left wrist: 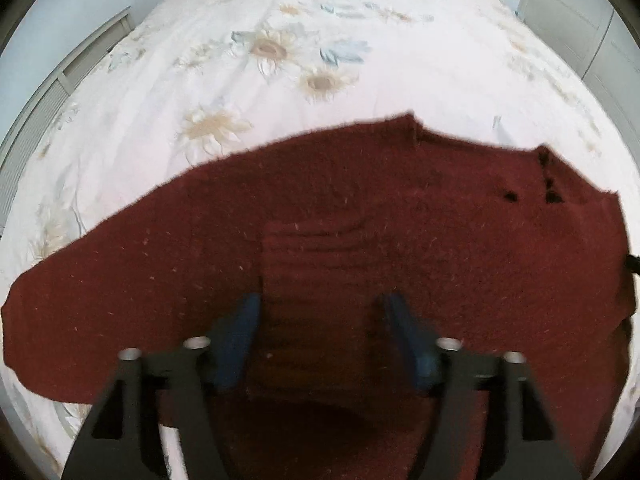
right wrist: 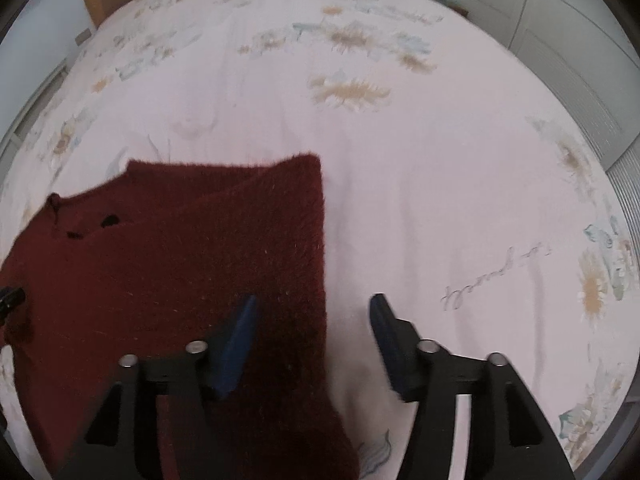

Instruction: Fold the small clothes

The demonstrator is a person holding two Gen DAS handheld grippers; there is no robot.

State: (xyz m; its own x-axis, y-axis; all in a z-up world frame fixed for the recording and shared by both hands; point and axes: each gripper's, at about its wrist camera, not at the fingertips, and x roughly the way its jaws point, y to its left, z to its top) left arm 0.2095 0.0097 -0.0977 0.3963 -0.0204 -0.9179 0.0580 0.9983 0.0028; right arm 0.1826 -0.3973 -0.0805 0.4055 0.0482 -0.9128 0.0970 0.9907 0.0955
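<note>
Left wrist view: my left gripper point(left wrist: 318, 312) points steeply down over the dark red sweater point(left wrist: 320, 216), which lies spread on the flowered bedsheet point(left wrist: 280, 92). My blue fingers point(left wrist: 240, 336) stand well apart, gripping nothing; a folded band of the knit lies below the gap between them.

Right wrist view: my right gripper point(right wrist: 314, 316) is spread wide too, with nothing held. It straddles the sweater's point(right wrist: 180, 260) right edge: one blue finger point(right wrist: 236, 344) is over the knit, the other over bare bedsheet point(right wrist: 440, 180). Small dark holes show near the sweater's far left corner.
</note>
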